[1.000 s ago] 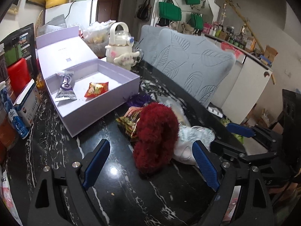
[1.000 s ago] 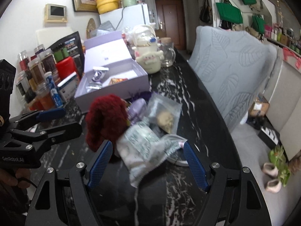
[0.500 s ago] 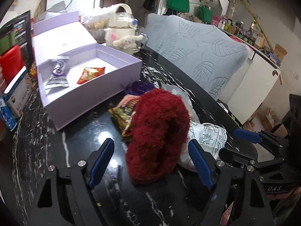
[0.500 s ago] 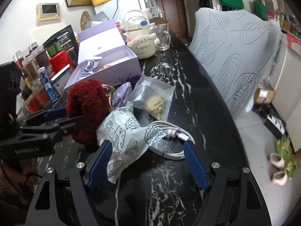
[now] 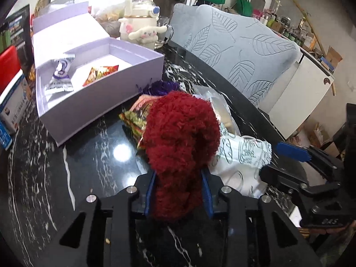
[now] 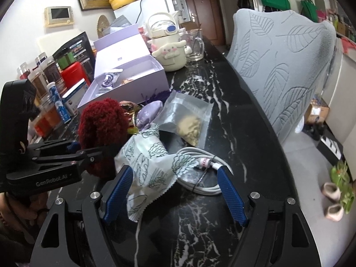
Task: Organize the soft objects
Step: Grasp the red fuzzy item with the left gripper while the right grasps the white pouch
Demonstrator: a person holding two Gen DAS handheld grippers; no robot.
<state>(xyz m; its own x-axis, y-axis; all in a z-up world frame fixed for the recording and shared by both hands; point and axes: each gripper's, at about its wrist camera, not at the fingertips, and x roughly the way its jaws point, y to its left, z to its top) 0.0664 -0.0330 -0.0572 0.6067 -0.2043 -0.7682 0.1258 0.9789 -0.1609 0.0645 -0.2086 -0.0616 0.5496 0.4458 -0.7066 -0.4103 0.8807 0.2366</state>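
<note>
Left claw [image 5: 178,191] clenched on red fluffy ball [image 5: 180,133], frame center, bench [image 5: 89,166]; likely bound for lavender box [image 5: 100,102] upper left. Right claw [image 6: 173,191] released, straddling patterned white pouch [image 6: 146,164].

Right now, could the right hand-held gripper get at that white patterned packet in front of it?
Probably yes. The right hand-held gripper is open, and the packet already lies partly between its fingers. Nothing covers the packet's near end, though a coiled white cable lies against it and might get caught too.
</note>
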